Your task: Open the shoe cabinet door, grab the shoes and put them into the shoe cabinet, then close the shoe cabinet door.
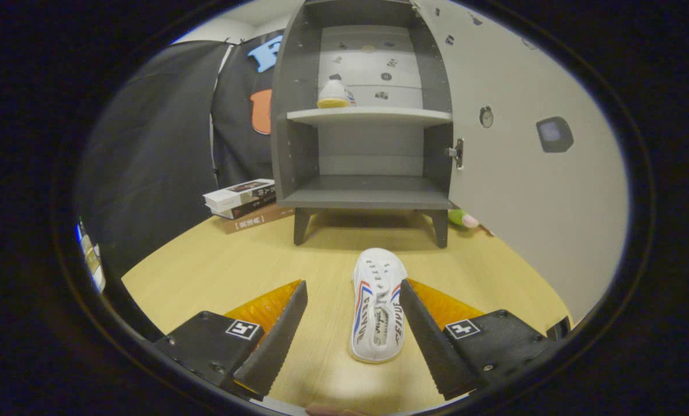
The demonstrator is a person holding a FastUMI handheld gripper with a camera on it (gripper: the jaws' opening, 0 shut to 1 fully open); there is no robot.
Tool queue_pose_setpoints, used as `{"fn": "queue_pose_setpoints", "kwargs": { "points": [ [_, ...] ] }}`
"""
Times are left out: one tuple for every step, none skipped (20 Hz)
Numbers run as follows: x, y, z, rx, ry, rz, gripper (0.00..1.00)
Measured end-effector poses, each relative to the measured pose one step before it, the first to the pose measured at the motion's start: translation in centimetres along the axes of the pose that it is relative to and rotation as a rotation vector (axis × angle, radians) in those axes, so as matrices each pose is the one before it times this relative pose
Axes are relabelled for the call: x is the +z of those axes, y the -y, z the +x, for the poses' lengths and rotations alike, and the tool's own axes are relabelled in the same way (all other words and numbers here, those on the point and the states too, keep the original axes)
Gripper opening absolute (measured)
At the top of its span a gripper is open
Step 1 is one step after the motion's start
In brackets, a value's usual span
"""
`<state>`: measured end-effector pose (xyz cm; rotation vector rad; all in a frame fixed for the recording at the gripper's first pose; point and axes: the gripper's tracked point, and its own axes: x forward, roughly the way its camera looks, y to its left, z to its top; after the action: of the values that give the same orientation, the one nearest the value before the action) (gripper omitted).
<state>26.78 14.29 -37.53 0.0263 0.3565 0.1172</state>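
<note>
Wooden table [206,271], cabinet [367,196] door [523,173] open: two shoes, one shelved [333,95], one [377,306] between your open tongs [353,294]; two books [241,199].

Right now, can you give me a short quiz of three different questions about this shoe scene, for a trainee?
1. True or false: the grey shoe cabinet's door stands open.
2. Where is the white canvas shoe with red and blue stripes? A) on the upper shelf B) on the wooden table between the open fingers C) under the cabinet
3. Fill in: a second white shoe with a yellow sole sits on the ____ shelf.

Key: 1 true; 2 B, the gripper is not yet closed on it; 3 upper.
</note>
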Motion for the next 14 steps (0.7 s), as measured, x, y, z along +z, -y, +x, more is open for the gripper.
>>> {"fn": "queue_pose_setpoints", "kwargs": {
  "points": [
    [-0.633, 0.032, 0.947, 0.00211, -0.02898, 0.02304, 1.0],
    [-0.741, -0.211, 0.862, 0.00933, -0.02926, 0.01853, 1.0],
    [-0.741, -0.186, 0.757, 0.01008, -0.02883, 0.00899, 1.0],
    [-0.874, -0.18, 0.595, 0.00695, -0.02852, -0.00243, 0.98],
    [-0.627, 0.063, 0.521, -0.00573, -0.01809, -0.00498, 0.92],
    [-0.185, 0.044, 0.348, -0.0095, 0.00154, -0.01637, 0.9],
    [-0.012, 0.026, 0.197, -0.01278, 0.00756, -0.01516, 0.88],
    [-0.113, -0.035, -0.023, -0.00641, 0.00328, -0.00747, 0.87],
    [-0.121, -0.151, 0.114, 0.00621, -0.00723, 0.01197, 0.85],
    [0.057, 0.042, 0.147, 0.00566, -0.00212, 0.02086, 0.83],
    [-0.05, 0.12, 0.44, 0.00689, -0.01201, 0.02051, 0.79],
    [-0.046, 0.126, 0.643, 0.00306, -0.0072, 0.02019, 0.76],
    [0.197, -0.099, 0.784, 0.01738, -0.00116, 0.01797, 0.72],
    [0.141, 0.082, 0.803, 0.03041, -0.00229, 0.02787, 0.7]
  ]
}}
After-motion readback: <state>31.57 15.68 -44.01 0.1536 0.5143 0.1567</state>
